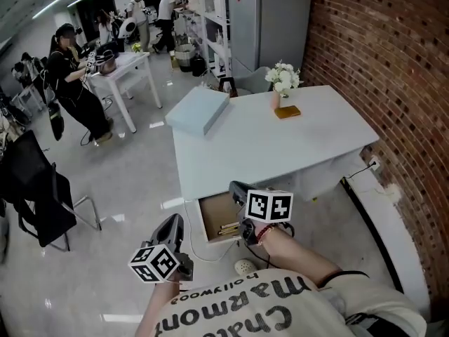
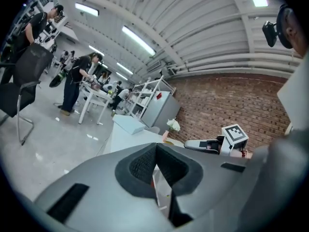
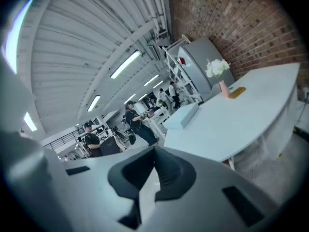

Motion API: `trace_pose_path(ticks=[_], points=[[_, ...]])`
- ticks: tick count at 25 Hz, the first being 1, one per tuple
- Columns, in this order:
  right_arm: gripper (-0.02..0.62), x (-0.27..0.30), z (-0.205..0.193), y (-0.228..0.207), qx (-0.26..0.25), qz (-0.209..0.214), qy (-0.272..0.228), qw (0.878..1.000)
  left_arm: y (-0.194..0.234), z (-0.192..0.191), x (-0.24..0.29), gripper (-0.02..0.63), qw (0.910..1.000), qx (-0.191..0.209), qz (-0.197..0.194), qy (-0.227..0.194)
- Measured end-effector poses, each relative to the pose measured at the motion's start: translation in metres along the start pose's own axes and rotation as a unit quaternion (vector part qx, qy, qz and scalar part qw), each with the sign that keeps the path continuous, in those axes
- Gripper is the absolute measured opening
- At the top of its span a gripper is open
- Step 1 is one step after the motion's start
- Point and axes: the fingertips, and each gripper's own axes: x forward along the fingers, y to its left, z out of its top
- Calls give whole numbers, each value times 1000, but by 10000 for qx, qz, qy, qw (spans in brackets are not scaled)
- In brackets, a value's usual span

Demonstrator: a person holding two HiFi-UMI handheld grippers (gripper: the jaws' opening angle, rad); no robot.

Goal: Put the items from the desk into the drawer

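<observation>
Closest in, the left hand-held gripper (image 2: 155, 145) hangs just short of the open drawer (image 1: 212, 213), pinched shut on nothing. The right hand-held gripper (image 3: 154, 149) is beside it, also closed and empty. I'd say both are free to fetch the next item. The drawer stands pulled out, tan pieces (image 1: 229, 227) already inside. Above the drawer, the white surface (image 1: 280, 149) carries a pale blue box (image 1: 198, 109), a brown pad (image 1: 287, 111) and a flower vase (image 1: 282, 81). Beyond the drawer are a brick wall (image 1: 393, 69), a grey cabinet (image 1: 277, 23) and people at a white table (image 1: 126, 67).
</observation>
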Motion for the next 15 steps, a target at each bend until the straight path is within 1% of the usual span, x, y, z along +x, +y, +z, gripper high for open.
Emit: trace_pose_path(ticks=[4, 6, 9, 12, 15], points=[[3, -19, 21, 24, -503, 5, -280, 9983, -13, 22, -5, 2, 9997, 187, -138, -124], [3, -25, 22, 33, -551, 72, -334, 9979, -19, 27, -8, 2, 9993, 251, -216, -167], [3, -33, 22, 42, -580, 131, -352, 9976, -29, 33, -16, 2, 9987, 240, -352, -262], [3, -42, 21, 47, -789, 71, -366, 9962, -34, 37, -23, 2, 9981, 277, -423, -345], [3, -48, 18, 52, -975, 3, -369, 9945, -34, 35, -29, 2, 9982, 296, -405, -342]])
